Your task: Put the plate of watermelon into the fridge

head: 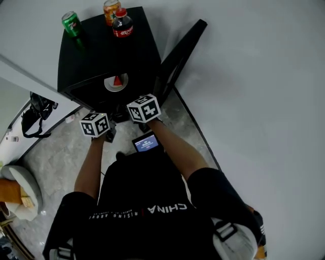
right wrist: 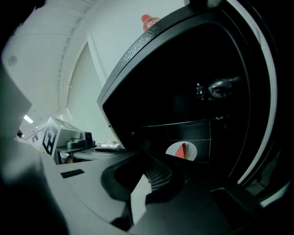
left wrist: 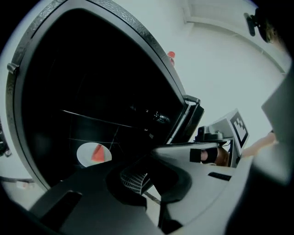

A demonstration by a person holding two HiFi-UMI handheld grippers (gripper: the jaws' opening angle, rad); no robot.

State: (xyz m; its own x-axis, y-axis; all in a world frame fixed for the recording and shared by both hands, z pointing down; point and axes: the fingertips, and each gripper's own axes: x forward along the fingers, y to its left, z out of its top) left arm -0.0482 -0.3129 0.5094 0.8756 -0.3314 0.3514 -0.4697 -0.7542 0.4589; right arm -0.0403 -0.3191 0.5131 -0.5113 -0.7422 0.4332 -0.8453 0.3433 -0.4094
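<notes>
Nearest is the person's black T-shirt (head: 147,203), with both bare forearms reaching forward to the two grippers. Ahead of them stands one small black fridge (head: 96,51), its black door (head: 180,53) swung open to the right.

One round white plate (head: 117,83) lies low inside the dark fridge, below a thin clear shelf. It carries one red wedge of watermelon (head: 117,80), point up and standing near the plate's middle.

On the fridge top stand three drinks: one green can (head: 71,23), one orange can (head: 110,11) and one dark cola bottle with a red cap (head: 122,24).

Fingers of the left gripper (left wrist: 144,172) are drawn together at the tips with nothing between them. Fingers of the right gripper (right wrist: 149,167) also meet at the tips and are empty.

Both pairs of fingers are outside the fridge, at its open front. The plate lies beyond them, well apart from both. It shows to the left of the left fingers in the left gripper view and to the right of the right fingers in the right gripper view.
</notes>
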